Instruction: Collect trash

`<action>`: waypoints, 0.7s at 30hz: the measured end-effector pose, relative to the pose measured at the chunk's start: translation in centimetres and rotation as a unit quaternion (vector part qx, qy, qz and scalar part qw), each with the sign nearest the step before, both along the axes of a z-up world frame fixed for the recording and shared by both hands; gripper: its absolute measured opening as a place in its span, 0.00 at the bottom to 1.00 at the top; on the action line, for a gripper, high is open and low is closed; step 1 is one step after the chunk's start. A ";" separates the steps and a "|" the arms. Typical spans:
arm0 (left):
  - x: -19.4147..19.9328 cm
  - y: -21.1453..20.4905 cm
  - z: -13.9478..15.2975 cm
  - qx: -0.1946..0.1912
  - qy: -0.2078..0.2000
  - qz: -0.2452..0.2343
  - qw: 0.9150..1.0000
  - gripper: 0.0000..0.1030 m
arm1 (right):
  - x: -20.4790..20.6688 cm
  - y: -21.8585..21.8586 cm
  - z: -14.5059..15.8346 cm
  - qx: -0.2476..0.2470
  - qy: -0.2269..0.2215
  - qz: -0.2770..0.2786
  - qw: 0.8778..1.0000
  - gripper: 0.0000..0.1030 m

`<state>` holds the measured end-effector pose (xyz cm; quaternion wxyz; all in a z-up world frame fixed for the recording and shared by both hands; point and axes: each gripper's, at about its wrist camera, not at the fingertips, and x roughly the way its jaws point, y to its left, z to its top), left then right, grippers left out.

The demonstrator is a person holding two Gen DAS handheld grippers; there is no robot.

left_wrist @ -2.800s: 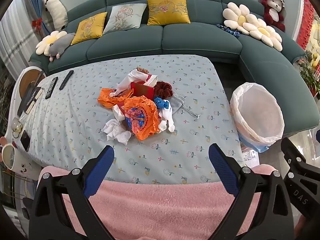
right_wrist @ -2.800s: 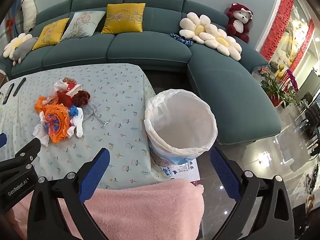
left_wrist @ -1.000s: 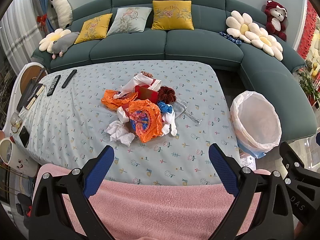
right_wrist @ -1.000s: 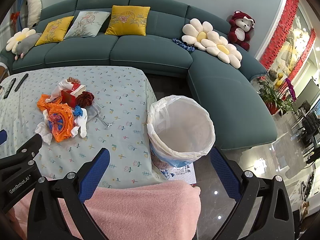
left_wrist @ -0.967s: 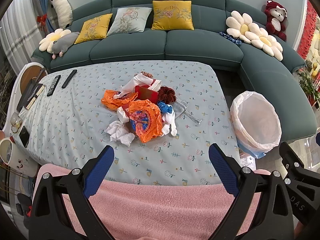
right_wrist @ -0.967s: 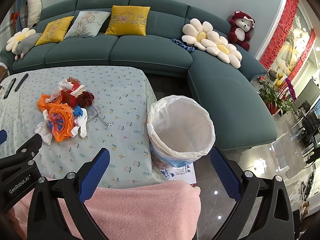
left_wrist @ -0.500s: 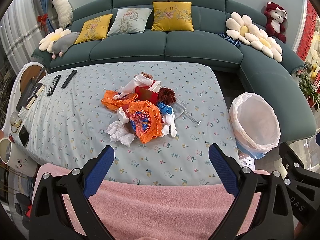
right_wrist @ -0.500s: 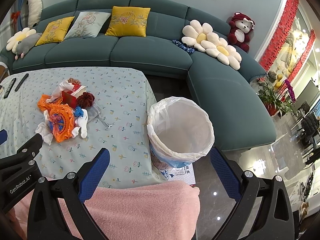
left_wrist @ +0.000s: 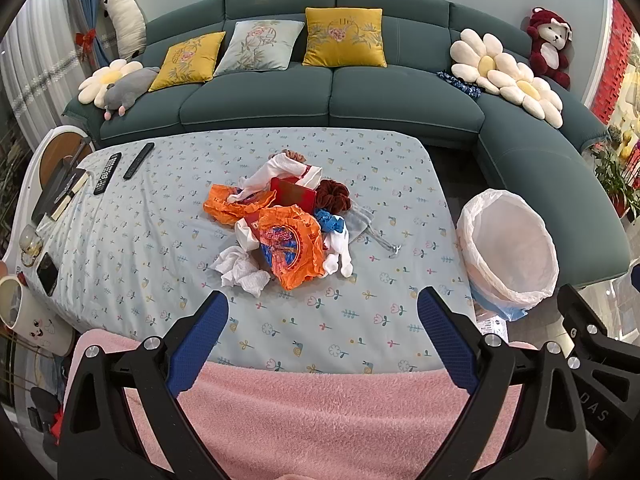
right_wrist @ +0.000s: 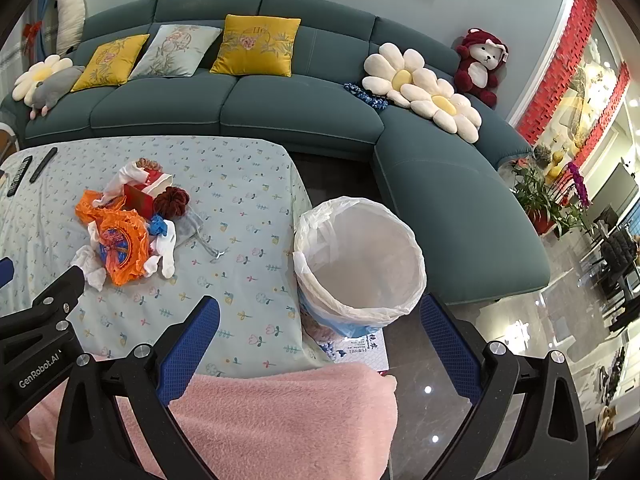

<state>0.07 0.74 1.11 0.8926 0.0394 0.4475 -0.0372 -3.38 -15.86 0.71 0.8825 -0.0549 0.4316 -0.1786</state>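
From the left wrist, the left gripper (left_wrist: 322, 312) is seen spread wide and empty above fluffy pink fabric (left_wrist: 320, 420), with a crumpled trash pile (left_wrist: 280, 228) of orange plastic, white tissue and red card lying ahead between its fingers on the flower-printed tablecloth (left_wrist: 140, 248). From the right wrist, the right gripper (right_wrist: 320, 316) is likewise held apart and empty, the round bin (right_wrist: 360, 264) lined with thin white plastic being framed just ahead between its fingers, beside the table and well apart from the pile, which lies ahead to the left.

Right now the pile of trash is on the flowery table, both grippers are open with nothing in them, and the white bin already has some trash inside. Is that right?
Not quite. The bin is empty: the right wrist view looks straight into its white liner and nothing lies inside. The rest holds: the pile of trash sits on the flowery table, and the left gripper and right gripper are both open and empty.
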 end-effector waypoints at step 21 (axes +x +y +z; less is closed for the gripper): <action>-0.1 0.3 0.6 -0.019 -0.004 -0.003 1.000 0.88 | -0.1 0.0 0.0 -0.003 0.000 0.000 1.000 0.93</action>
